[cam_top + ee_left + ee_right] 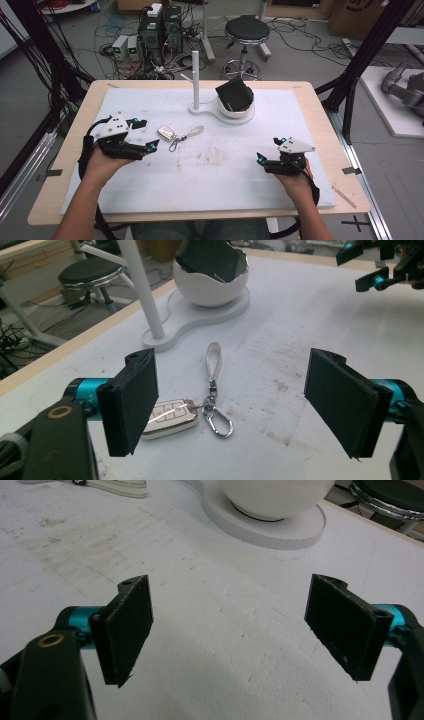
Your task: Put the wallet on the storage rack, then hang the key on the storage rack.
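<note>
Table (300,90) is carrying a white foam mat (225,170), and at its far centre a white stand (196,75) w/ an upright post is sharing a base w/ a white bowl (239,111) holding something dark. Near left of that stand, a key fob (167,132) is lying flat on the mat, its clip and loop strap (194,132) trailing off to the right.

Left gripper (142,135) is hovering just left of the fob, jaws spread wide, gripping nothing — in the left gripper view the fob (170,417) is sitting low between the pads, close by the left pad (132,400), apart from it. Right gripper (267,150) is waiting well apart at the near right, also wide open and empty.

Step in hand looks like the approach to the pick — probably fob first. Next move prob. calls for shifting the left gripper so the fob is centring between the pads, dropping to mat level, then closing across its narrow sides; it's thin and flat, so pads may be skidding over it.
</note>
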